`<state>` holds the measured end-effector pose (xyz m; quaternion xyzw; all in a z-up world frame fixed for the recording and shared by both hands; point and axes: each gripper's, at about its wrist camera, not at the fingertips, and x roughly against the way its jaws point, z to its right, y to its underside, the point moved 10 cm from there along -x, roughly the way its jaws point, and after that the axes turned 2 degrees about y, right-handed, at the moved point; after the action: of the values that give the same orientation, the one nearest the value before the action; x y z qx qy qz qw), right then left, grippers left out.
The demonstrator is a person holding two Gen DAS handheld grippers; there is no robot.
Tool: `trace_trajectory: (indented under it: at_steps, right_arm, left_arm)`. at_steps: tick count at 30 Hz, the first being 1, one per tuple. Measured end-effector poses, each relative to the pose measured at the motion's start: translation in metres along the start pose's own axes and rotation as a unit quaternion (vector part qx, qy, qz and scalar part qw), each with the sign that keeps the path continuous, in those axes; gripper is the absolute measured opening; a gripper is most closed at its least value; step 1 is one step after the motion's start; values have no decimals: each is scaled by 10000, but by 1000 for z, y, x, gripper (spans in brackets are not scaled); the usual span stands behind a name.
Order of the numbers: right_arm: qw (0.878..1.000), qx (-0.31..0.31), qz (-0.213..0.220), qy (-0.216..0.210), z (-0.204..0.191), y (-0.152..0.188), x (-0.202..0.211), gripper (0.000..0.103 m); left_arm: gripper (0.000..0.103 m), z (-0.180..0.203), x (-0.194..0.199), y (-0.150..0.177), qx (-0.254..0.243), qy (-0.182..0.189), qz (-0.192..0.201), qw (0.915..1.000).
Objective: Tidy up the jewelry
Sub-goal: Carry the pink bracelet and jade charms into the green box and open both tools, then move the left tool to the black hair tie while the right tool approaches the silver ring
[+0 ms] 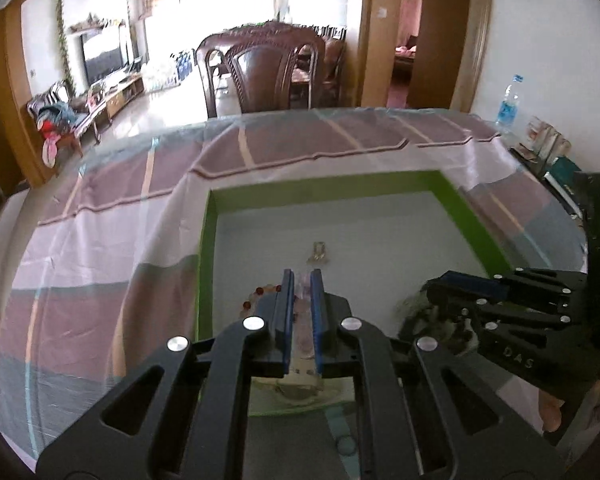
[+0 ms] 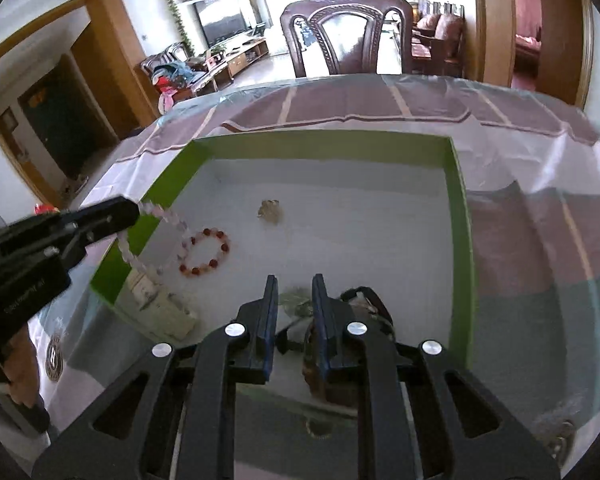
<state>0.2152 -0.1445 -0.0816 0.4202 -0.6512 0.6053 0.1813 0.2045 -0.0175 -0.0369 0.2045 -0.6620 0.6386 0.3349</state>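
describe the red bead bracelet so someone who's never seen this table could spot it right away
Find the shallow green-walled box with a white floor on the table. The red bead bracelet lies flat as a closed ring on the floor near its left wall. Unlike the pale bead bracelet hanging from the left gripper beside it, its beads are red and orange.

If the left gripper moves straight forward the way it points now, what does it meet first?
Probably the small gold-coloured trinket lying on the white floor of the green-walled box, straight ahead of the left gripper, which holds a pale translucent bead bracelet. Depth is unclear; it may pass above it.
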Motion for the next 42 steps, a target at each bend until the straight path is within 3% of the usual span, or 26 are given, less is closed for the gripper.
trace_trajectory:
  at_steps: [1, 2, 3, 9, 12, 14, 16, 18, 21, 27, 28, 29, 31, 38, 42]
  right_arm:
    - [10000, -54, 13, 1, 3, 1, -1, 34]
    - [9999, -101, 18, -1, 4, 1, 1, 47]
    - [9999, -162, 45, -16, 4, 1, 5, 50]
    - [9996, 192, 187, 92, -3, 17, 53, 51]
    - [9989, 430, -68, 168, -9, 47, 67, 51]
    - [9978, 573, -235, 249, -12, 65, 64, 51]
    - [9958, 691, -412, 427, -10, 79, 53, 51]
    - [9945, 666, -573, 570, -5, 89, 36, 51]
    - [9935, 401, -848, 646, 5, 101, 7, 51]
    - [9929, 450, -702, 844, 9, 103, -3, 51]
    - [9931, 461, -645, 859, 9, 103, -4, 46]
    - [9930, 489, -571, 906, 9, 103, -4, 33]
    - [9928, 575, -498, 920, 8, 101, -4, 21]
    - [9906, 827, -808, 730, -7, 121, 11, 21]
    - [9909, 927, -799, 564, -19, 137, 20, 21]
  left_arm:
    - [30, -3, -3, 2, 58, -15, -26, 10000]
    - [35, -7, -4, 2, 139, -8, -44, 9999]
    - [41, -9, -4, 3, 217, 32, -32, 9998]
    - [47, -3, 26, 22, 140, 274, -70, 9995]
    - [48, 20, 46, 47, -216, 546, -212, 9981]
    - [51, 42, 52, 71, -423, 958, -466, 9934]
    - [57, 58, 49, 95, -706, 1043, -672, 9898]
    - [57, 65, 37, 114, -992, 811, -789, 9886]
    - [57, 66, 18, 131, -1044, 665, -957, 9877]
    - [59, 55, 0, 142, -795, 613, -1070, 9892]
    - [59, 52, -3, 142, -736, 612, -1084, 9895]
    - [59, 50, -4, 143, -698, 595, -1097, 9897]
    - [59, 46, -8, 144, -656, 551, -1133, 9899]
    - [59, 45, -14, 145, -663, 480, -1123, 9903]
    - [41, 40, -15, 144, -562, 327, -1065, 9922]
